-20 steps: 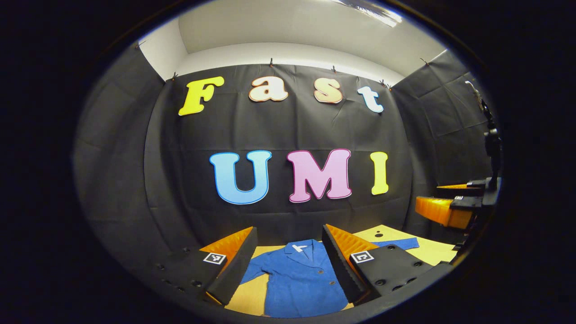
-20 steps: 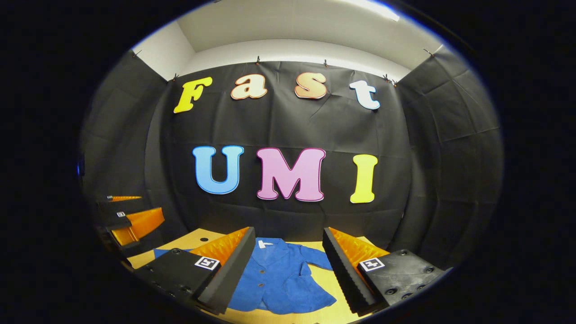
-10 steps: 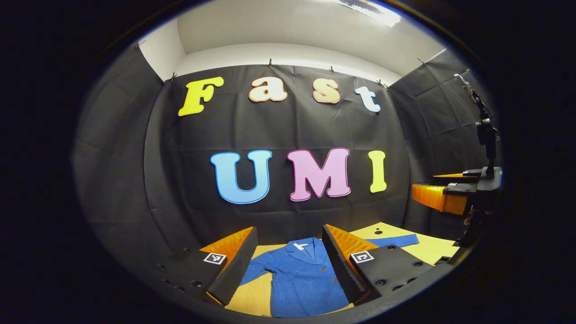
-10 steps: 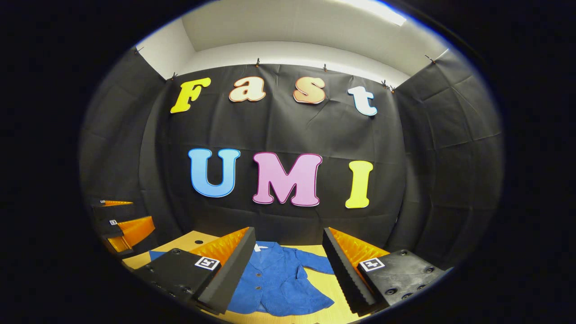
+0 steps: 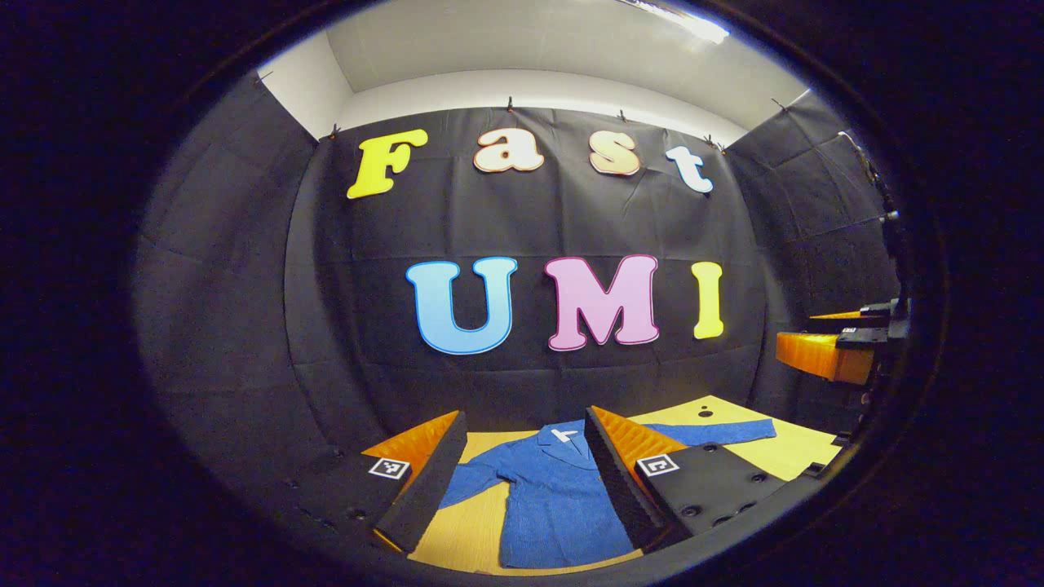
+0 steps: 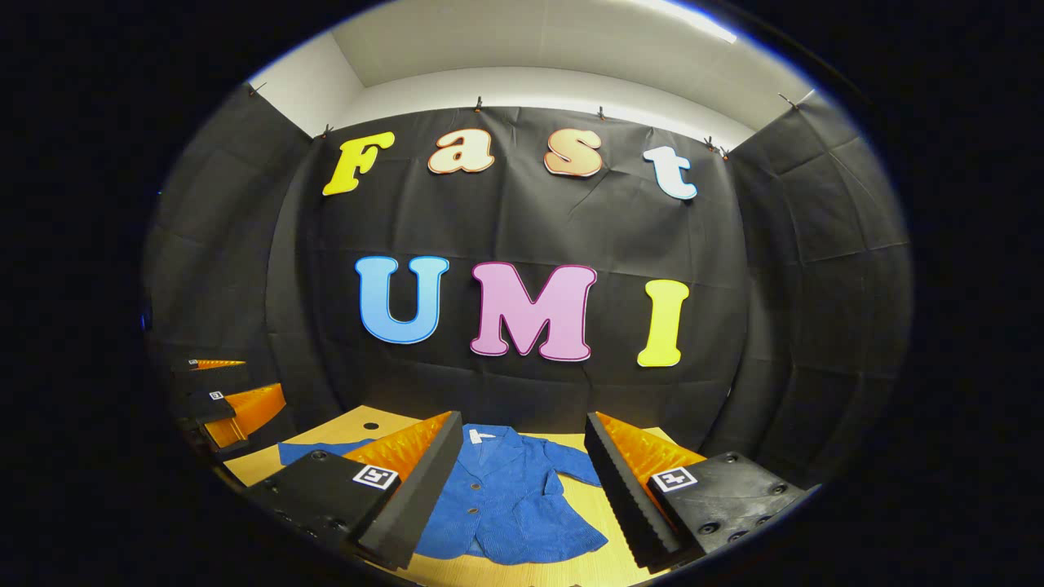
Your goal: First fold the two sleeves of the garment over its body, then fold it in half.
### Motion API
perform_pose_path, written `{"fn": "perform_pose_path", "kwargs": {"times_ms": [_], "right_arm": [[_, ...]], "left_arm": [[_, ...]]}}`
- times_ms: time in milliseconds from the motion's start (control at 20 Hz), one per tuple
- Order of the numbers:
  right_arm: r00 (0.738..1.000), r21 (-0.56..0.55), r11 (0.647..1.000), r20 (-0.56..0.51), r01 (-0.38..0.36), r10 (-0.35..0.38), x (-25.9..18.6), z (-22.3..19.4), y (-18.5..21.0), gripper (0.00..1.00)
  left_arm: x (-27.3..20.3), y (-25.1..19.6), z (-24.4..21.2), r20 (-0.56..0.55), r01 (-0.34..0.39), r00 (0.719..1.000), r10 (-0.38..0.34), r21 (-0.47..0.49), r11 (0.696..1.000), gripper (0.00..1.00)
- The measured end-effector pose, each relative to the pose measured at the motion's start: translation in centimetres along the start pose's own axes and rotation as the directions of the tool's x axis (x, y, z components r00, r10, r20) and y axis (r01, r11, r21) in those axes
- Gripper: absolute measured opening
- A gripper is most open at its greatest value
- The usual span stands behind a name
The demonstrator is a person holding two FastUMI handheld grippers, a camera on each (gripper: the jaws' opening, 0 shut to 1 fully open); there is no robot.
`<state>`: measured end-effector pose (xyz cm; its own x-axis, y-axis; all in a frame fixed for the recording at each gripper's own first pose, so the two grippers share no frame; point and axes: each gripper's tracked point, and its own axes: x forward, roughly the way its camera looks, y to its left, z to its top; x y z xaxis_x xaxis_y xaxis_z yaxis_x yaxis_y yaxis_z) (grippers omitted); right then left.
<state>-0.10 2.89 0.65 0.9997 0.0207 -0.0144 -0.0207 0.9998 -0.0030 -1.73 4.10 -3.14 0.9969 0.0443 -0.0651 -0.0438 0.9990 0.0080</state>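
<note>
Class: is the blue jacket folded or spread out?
Spread out: the jacket lies flat on the table, front up, both sleeves stretched sideways, none folded over its body.

1. The place is a recording booth, not a home: black cloth is clipped up as walls on 3 sides.
2. A plain white ceiling and a bare wooden table complete it.

The jacket lies flat on the table, collar toward 12 o'clock against the wall, one sleeve out toward 3 o'clock and the other toward 9. In the left gripper view, the right gripper hangs at 3 o'clock above the table's edge; in the right gripper view, the left gripper hangs at 9 o'clock.
</note>
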Motion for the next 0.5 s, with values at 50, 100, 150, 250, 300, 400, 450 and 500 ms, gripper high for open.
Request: {"fn": "perform_pose_path", "kwargs": {"times_ms": [50,100,150,250,300,400,450,500], "right_arm": [[1.0,0.009,1.0,-0.005,-0.007,0.007,0.2,-0.2,0.0,0.96],[1.0,0.016,1.0,-0.01,-0.014,0.014,0.4,-0.5,-0.1,0.96],[1.0,0.02,1.0,-0.016,-0.021,0.021,0.7,-0.7,-0.2,0.96],[0.999,0.027,0.999,-0.023,-0.035,0.035,1.2,-1.1,-0.2,0.96],[0.999,0.039,0.998,-0.028,-0.045,0.046,1.5,-1.2,-0.1,0.96],[0.997,0.049,0.996,-0.025,-0.069,0.071,2.4,-1.1,0.3,0.94],[0.997,0.045,0.996,-0.02,-0.077,0.078,2.9,-1.0,0.3,0.96],[0.996,0.04,0.995,-0.02,-0.087,0.088,3.6,-1.2,0.3,0.96]], "left_arm": [[-0.1,-0.1,0.1,-0.003,-0.005,1.0,0.005,-0.018,1.0,0.83],[0.1,-0.1,0.3,-0.005,-0.012,1.0,0.012,-0.029,0.999,0.83],[0.3,-0.4,0.3,-0.009,-0.017,1.0,0.017,-0.034,0.999,0.83],[0.7,-1.6,0.0,-0.024,-0.007,1.0,0.006,-0.045,0.999,0.83],[0.9,-2.3,-0.1,-0.029,0.004,1.0,-0.006,-0.051,0.999,0.83],[1.3,-3.4,0.0,-0.028,0.015,0.999,-0.016,-0.043,0.999,0.83],[1.3,-3.8,0.1,-0.027,0.012,1.0,-0.013,-0.031,0.999,0.83],[1.5,-4.1,0.2,-0.025,0.009,1.0,-0.009,-0.022,1.0,0.83]]}}
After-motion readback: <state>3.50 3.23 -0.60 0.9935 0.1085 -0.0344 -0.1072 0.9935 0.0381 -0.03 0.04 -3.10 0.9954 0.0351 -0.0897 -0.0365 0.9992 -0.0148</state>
